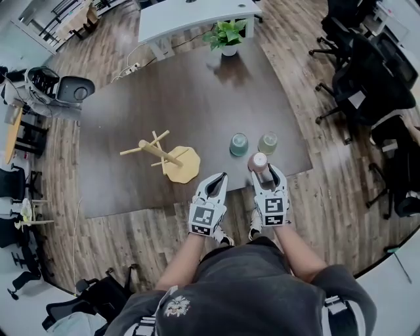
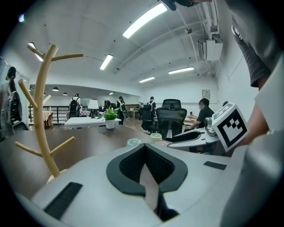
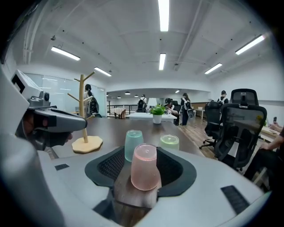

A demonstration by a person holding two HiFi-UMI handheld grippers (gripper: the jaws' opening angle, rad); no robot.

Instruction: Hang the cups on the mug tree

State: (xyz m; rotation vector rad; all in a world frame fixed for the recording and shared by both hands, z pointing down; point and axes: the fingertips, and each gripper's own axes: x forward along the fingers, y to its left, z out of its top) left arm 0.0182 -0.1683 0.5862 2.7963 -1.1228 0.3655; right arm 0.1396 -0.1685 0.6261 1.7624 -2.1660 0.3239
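The wooden mug tree (image 1: 172, 159) stands on its pale base at the table's left, its pegs bare, and it also shows in the left gripper view (image 2: 42, 111) and the right gripper view (image 3: 82, 115). Three cups stand upside down: teal (image 1: 239, 144), green (image 1: 268, 142) and pink (image 1: 259, 161). My right gripper (image 1: 264, 170) is open, and the pink cup (image 3: 145, 166) stands on the table between its jaws with a gap on the left side. The teal cup (image 3: 133, 144) and green cup (image 3: 169, 142) stand just beyond it. My left gripper (image 1: 222, 176) is shut and empty, near the table's front edge (image 2: 144, 146).
The dark brown table (image 1: 197, 85) carries a potted plant (image 1: 226, 33) at its far edge. A white desk (image 1: 197, 16) stands behind it. Black office chairs (image 1: 367, 79) crowd the right side. Several people stand far off in the room.
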